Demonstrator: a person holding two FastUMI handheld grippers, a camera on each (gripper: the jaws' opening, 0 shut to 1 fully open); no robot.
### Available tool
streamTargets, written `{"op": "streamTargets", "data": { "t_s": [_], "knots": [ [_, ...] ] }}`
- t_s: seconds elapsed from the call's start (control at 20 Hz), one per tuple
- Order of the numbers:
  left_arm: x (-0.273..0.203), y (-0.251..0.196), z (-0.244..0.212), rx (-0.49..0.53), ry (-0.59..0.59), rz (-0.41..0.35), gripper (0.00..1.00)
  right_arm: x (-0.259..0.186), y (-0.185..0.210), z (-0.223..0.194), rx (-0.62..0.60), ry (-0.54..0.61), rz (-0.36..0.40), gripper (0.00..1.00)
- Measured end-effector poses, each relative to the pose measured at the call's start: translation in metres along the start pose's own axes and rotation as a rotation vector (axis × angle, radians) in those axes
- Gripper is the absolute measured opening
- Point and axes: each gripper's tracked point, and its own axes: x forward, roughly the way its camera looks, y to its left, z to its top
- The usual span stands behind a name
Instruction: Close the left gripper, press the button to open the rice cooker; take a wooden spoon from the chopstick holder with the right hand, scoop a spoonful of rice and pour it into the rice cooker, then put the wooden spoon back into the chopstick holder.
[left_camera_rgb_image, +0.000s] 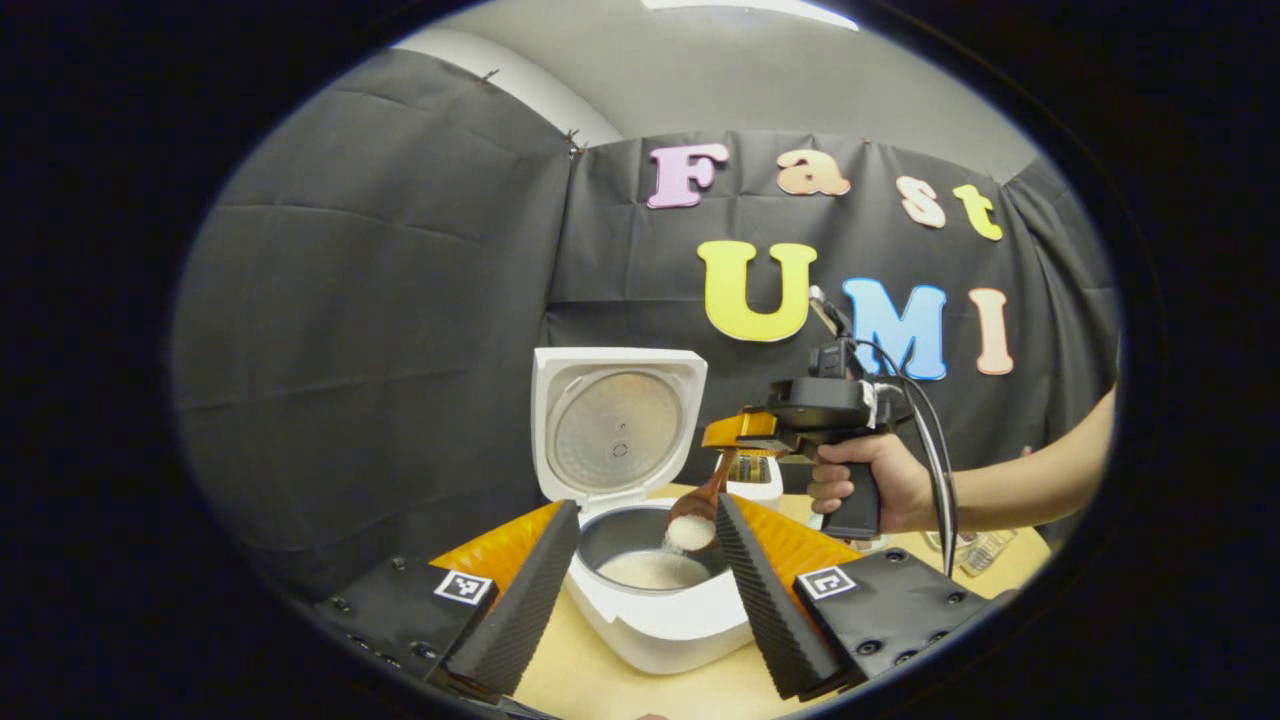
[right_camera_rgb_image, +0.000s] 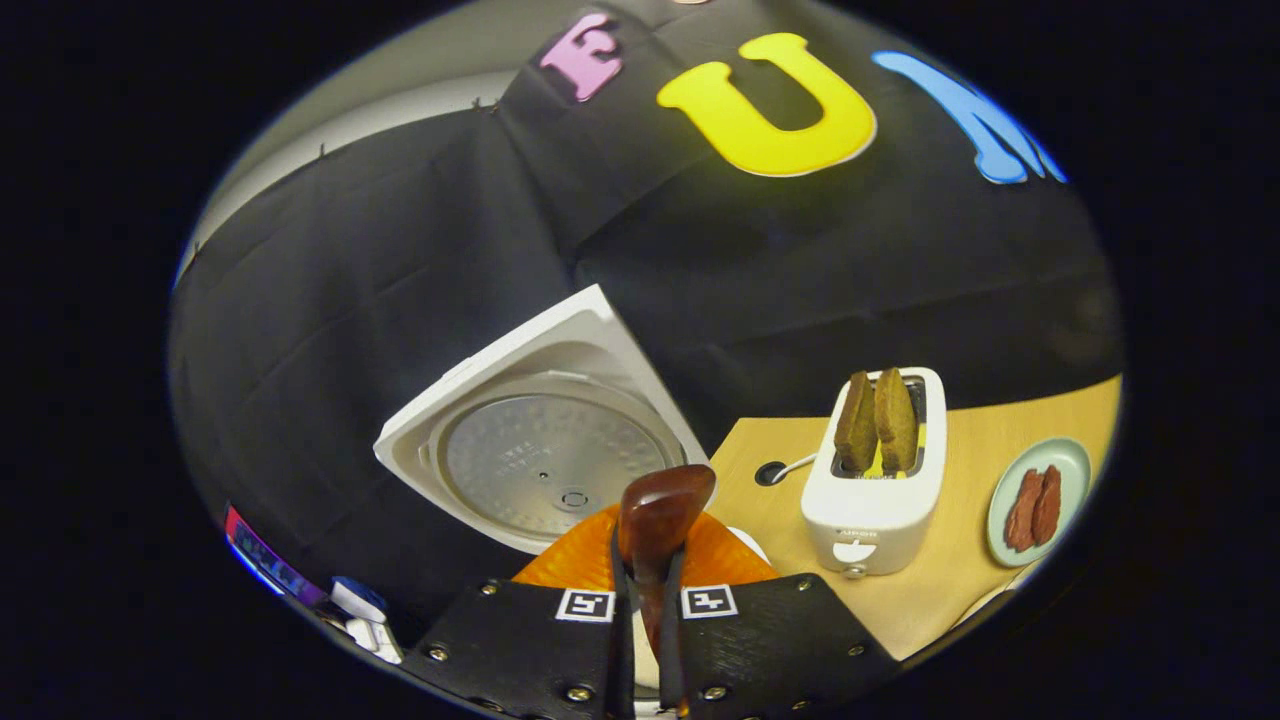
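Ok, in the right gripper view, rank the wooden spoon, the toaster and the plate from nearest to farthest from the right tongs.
1. Wooden spoon: gripped between the right tongs.
2. Toaster: to the right, on the table.
3. Plate: far right, beyond the toaster.

toaster (right_camera_rgb_image: 875, 500) w/ 2 toast slices (right_camera_rgb_image: 877, 420) | plate (right_camera_rgb_image: 1070, 462) near it | wood table (right_camera_rgb_image: 985, 570)

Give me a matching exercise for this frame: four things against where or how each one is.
Things:
1. wooden spoon
2. rice cooker lid
3. toast slices
4. left gripper

States:
A. standing in the toaster slots
B. open, nothing held
C. raised upright
D. tipped over the pot, rice falling

Pairs: 1-D, 2-C, 3-A, 4-B
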Motion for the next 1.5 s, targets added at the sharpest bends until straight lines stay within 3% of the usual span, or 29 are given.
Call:
{"op": "streamTargets", "data": {
  "t_s": [0.3, 0.65, 0.75, 0.95, 1.3, 1.5],
  "knots": [
    [0.000, 0.002, -0.008, -0.008, 0.014, 0.012, 0.99, 0.015, 0.038, 0.003, -0.313, -0.006, 0.052, 0.10],
    [0.000, 0.005, -0.010, -0.003, 0.006, 0.024, 0.99, 0.003, 0.083, -0.008, -0.802, -0.060, 0.134, 0.10],
    [0.000, 0.004, -0.010, -0.006, 0.002, 0.024, 0.99, -0.005, 0.090, -0.006, -0.825, -0.092, 0.152, 0.10],
    [-0.001, 0.004, -0.007, -0.009, -0.006, 0.021, 0.99, -0.009, 0.074, 0.012, -0.591, -0.108, 0.146, 0.10],
    [-0.005, -0.016, -0.002, 0.001, -0.013, -0.029, 0.97, -0.034, 0.006, 0.051, -0.009, -0.147, 0.092, 0.10],
    [0.009, -0.048, 0.009, 0.005, -0.024, -0.090, 0.92, -0.061, -0.029, 0.063, 0.170, -0.179, 0.064, 0.10]
  ]
}}
